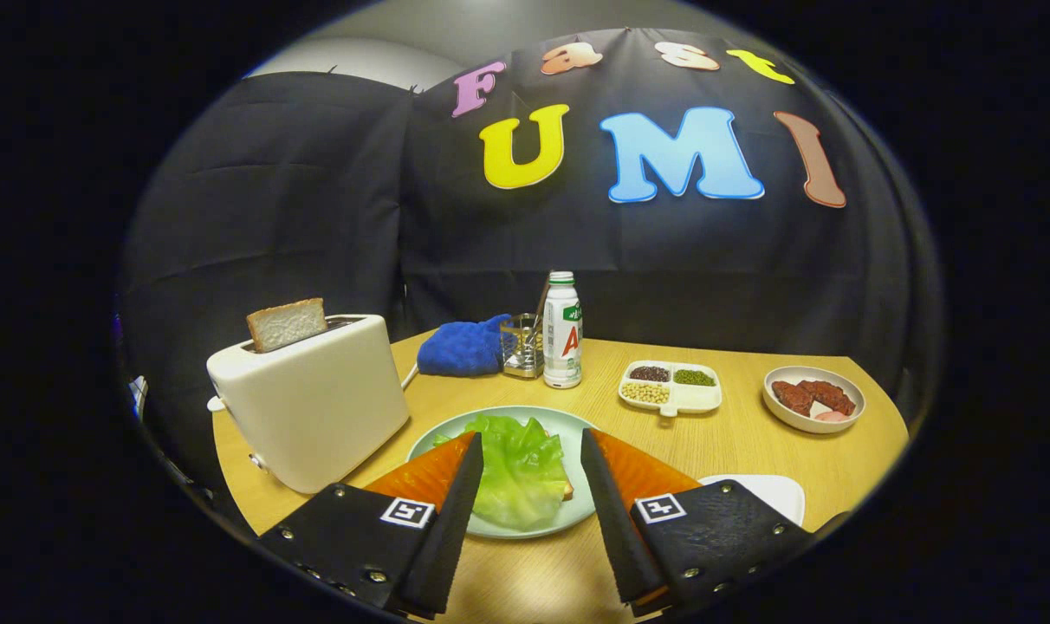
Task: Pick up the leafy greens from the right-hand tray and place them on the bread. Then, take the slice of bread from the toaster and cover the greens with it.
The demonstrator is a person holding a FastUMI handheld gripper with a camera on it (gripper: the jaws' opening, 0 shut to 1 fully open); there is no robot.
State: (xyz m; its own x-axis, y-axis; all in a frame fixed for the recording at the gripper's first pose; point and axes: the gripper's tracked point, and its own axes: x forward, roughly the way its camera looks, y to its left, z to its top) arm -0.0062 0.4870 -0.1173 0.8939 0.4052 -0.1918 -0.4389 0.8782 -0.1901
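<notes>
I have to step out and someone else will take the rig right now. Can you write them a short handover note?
Tongs: open, holding nothing, fingers either side of the leafy greens.
Greens lie on the bread, whose corner peeks out, on the pale green plate between the fingers.
Second bread slice stands in the white toaster, left of the plate.
Done: greens placed.
Left: pull the slice from the toaster, lay it over the greens.

Pale green leafy greens (518, 468), crumpled, lying on bread (567, 490) on a light plate (568, 425) near the worktop's front edge. Browned bread slice (287, 324) upright, tilted, in white toaster (317, 399) toward the left edge.
</notes>
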